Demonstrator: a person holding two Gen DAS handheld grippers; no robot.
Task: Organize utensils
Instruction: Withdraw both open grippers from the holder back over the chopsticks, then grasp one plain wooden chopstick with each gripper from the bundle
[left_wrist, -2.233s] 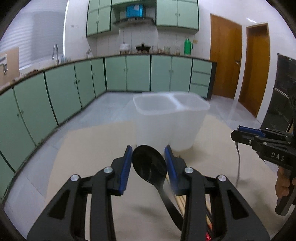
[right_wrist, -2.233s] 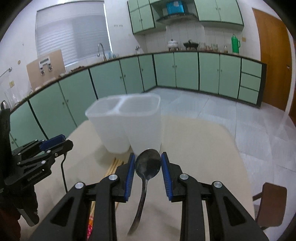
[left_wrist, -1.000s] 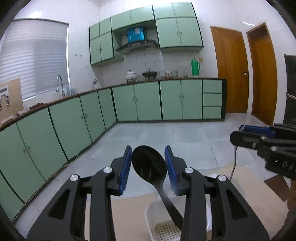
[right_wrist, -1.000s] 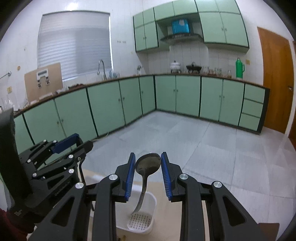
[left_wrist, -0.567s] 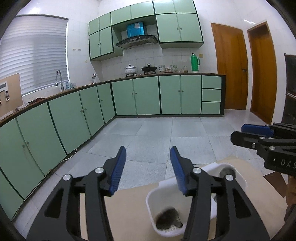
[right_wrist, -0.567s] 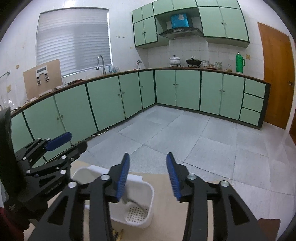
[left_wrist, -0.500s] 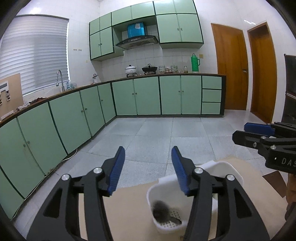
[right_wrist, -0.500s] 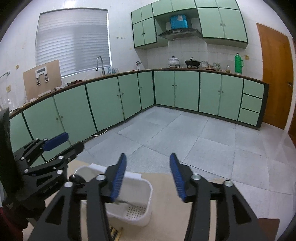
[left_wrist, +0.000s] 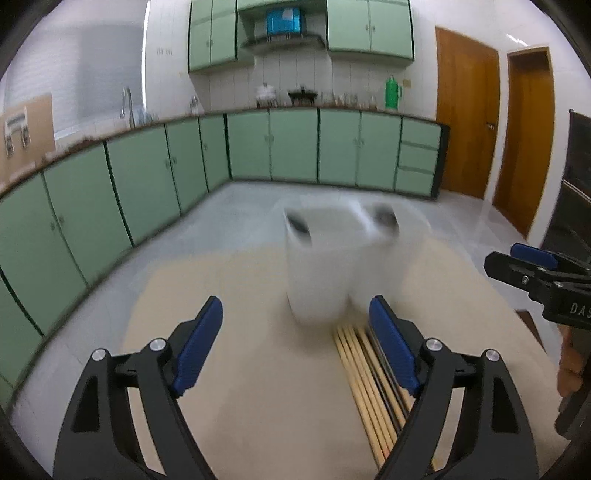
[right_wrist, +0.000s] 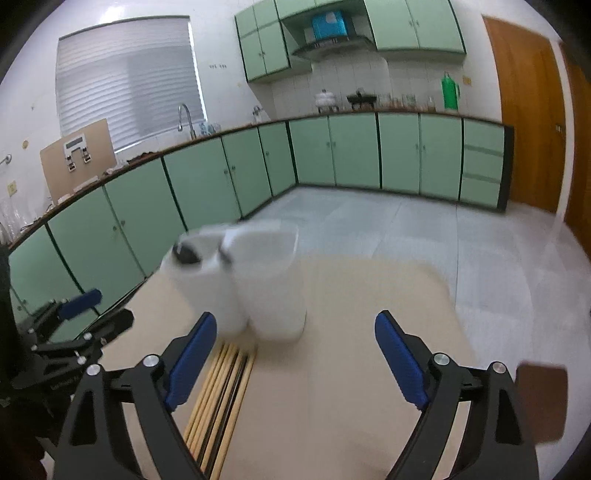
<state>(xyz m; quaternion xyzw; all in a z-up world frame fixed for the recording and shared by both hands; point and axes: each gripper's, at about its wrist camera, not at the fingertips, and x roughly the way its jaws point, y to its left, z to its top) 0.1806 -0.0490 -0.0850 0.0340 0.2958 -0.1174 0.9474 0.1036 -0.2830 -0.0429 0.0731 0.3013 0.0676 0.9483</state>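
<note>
Table (left_wrist: 258, 406): beige top, bare in front of both grippers, carrying the holder and the chopsticks; it ends just behind the holder, with grey floor tiles beyond.
Utensil holder (left_wrist: 325, 273): white, translucent plastic, upright, two compartments side by side; blurred in both views. It stands on the table ahead of both grippers, toward the far edge.
Holder contents: a dark spoon bowl (left_wrist: 297, 225) shows over the rim of the left compartment, and a greyer spoon bowl (left_wrist: 386, 218) over the rim of the right one; the blur hides their handles.
Chopsticks (left_wrist: 365, 384): a bundle of pale wooden sticks with a few dark ones, lying flat on the table, far ends touching or just short of the holder's base. In the left wrist view they run under the right-hand finger; in the right wrist view (right_wrist: 218, 398) they lie beside the left-hand finger.
Left gripper (left_wrist: 295, 347): blue pads spread wide, nothing between them, hovering above the table short of the holder.
Right gripper (right_wrist: 295, 362): likewise spread wide and holding nothing, aimed at the holder's right compartment; it also shows at the right edge of the left wrist view.
Brown chair seat (right_wrist: 541, 398): low, off the table's right side.
Surroundings: green kitchen cabinets (right_wrist: 351, 155) along the walls, well apart from the table.
</note>
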